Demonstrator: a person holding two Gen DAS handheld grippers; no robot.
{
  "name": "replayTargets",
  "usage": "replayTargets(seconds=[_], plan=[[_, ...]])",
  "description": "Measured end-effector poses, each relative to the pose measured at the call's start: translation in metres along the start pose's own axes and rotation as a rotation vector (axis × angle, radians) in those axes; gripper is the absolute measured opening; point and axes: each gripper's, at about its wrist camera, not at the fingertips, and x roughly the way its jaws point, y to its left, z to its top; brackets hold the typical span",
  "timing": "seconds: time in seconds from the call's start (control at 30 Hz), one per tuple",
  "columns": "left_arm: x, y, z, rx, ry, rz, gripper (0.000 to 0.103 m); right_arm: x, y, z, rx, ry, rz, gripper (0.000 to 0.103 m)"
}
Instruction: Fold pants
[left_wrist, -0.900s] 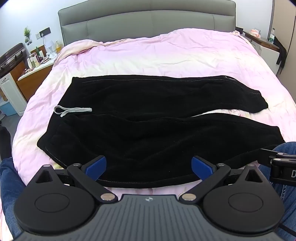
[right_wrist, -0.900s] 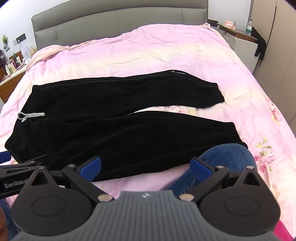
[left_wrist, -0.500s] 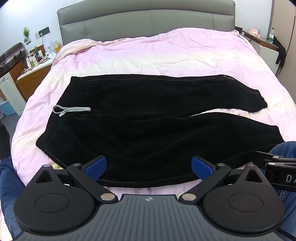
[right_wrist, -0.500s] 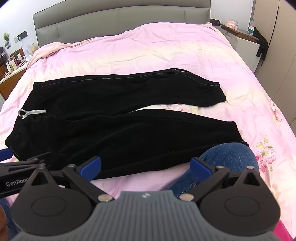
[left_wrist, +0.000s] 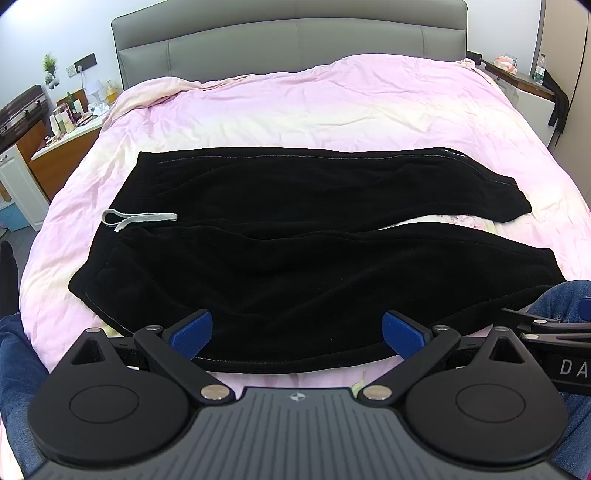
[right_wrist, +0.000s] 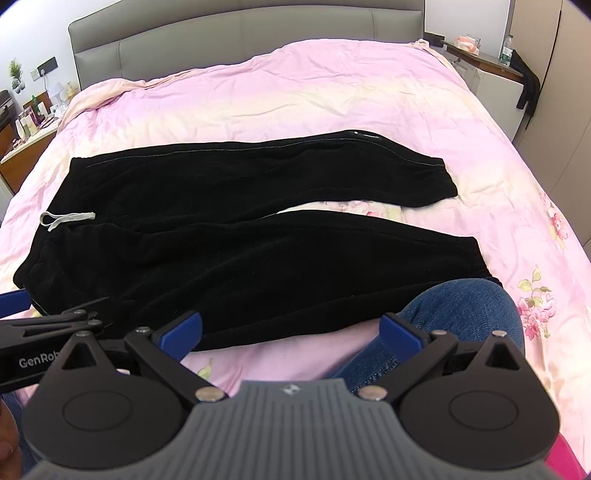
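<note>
Black pants (left_wrist: 295, 229) (right_wrist: 236, 229) lie flat across a pink bed, waistband to the left with a grey drawstring (left_wrist: 136, 218) (right_wrist: 66, 218), the two legs stretched to the right. My left gripper (left_wrist: 297, 332) hovers open above the near edge of the closer leg, nothing between its blue pads. To its right, my right gripper (right_wrist: 291, 328) is also open, above the near hem and a blue-jeaned knee (right_wrist: 454, 314). Each gripper's side shows at the edge of the other's view.
The pink duvet (left_wrist: 314, 110) covers the whole bed below a grey headboard (left_wrist: 288, 40). A cluttered bedside counter (left_wrist: 70, 114) stands at the left. A white cabinet with a dark garment hanging (left_wrist: 554, 103) stands at the right.
Both views have crept slightly forward and up over the pants. The jaws stay wide and the pants have not moved.
</note>
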Motion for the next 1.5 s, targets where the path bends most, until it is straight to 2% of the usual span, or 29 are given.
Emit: replayTargets(seconds=[1.5], plan=[[-0.0041,0.0052,0.0012,-0.002,0.001,-0.007,0.103,0.0014,0.0027,-0.0001,0.0,0.002,-0.004,0.098]])
